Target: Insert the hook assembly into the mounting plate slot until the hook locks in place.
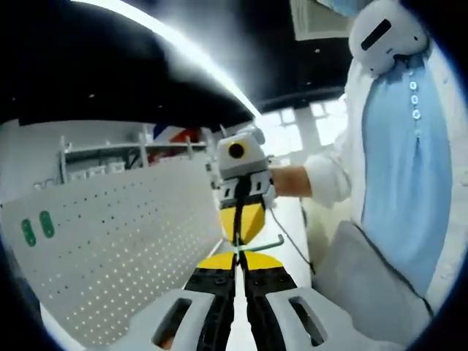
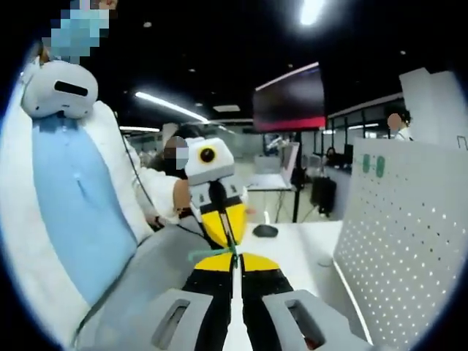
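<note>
We find both claws raised above the counter (image 2: 307, 252), tip to tip, with the hook assembly (image 1: 257, 245) held between them.

In the left gripper view, the left claw (image 1: 238, 257) rises from the bottom with its yellow-tipped jaws pressed together on the near end of the hook assembly. The right claw (image 1: 241, 223) faces it from beyond, a person's hand (image 1: 289, 180) behind it, its yellow jaws likewise closed on the same piece.

The hook assembly is a thin, pale green wire-like piece. Its long axis lies across the line of the jaws: in the left gripper view it runs out to the right and ends in a short upturned bend. In the right gripper view the same piece (image 2: 212, 253) reaches out to the left of the right claw (image 2: 235, 256), where the left claw (image 2: 223, 219) meets it. Finer detail of its shape is too small to tell.

The mounting plate (image 1: 124, 248) is a white perforated panel, standing upright on the counter. It sits to the left in the left gripper view and to the right (image 2: 402, 241) in the right gripper view, bearing two green oval marks (image 1: 36, 228) near its top edge. The hook assembly is clear of the plate, not touching it.

A person in a white coat (image 2: 29, 219) over a light blue shirt stands close behind the claws.
</note>
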The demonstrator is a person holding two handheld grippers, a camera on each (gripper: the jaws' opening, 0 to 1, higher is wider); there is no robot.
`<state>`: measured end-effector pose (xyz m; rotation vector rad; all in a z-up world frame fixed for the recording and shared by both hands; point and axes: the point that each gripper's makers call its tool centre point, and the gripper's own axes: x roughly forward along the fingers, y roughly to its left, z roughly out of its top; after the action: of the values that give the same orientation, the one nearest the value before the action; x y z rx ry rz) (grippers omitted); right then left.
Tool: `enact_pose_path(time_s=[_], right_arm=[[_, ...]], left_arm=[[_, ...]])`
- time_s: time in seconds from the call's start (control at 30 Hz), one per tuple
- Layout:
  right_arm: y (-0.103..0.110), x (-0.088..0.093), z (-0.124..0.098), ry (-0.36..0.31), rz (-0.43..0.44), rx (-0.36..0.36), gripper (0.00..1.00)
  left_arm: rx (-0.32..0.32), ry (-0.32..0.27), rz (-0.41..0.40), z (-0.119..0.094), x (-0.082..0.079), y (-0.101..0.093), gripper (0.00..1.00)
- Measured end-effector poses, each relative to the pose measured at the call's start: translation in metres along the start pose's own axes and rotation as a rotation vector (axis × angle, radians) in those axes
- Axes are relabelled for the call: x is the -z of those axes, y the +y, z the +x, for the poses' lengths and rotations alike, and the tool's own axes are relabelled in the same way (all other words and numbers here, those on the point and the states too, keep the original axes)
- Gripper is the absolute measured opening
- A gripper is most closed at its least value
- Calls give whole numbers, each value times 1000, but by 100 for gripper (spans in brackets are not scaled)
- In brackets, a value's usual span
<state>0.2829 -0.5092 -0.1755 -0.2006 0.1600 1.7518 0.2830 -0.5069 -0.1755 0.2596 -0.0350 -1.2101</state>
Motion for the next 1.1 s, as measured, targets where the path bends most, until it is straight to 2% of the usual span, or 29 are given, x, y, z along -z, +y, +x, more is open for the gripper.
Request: enact_pose_path(time_s=[0.13, 0.6, 0.73, 0.93, 1.0, 1.1], right_arm=[[-3, 5, 0, 32, 21, 14, 0], [-19, 9, 0, 40, 92, 90, 0], [-23, 12, -2, 47, 109, 109, 0], [-41, 22, -5, 72, 170, 192, 0], [-46, 26, -5, 84, 192, 226, 0], [-54, 30, -5, 100, 224, 268, 0]], left_arm=[[-11, 21, 24, -1, 4, 1, 3], [-113, 81, 128, 0, 11, 14, 6], [-140, 85, 140, -4, 9, 17, 10], [-163, 123, 205, -3, 8, 15, 12], [-178, 146, 236, 0, 10, 15, 12], [-203, 227, 312, 5, 21, 18, 14]])
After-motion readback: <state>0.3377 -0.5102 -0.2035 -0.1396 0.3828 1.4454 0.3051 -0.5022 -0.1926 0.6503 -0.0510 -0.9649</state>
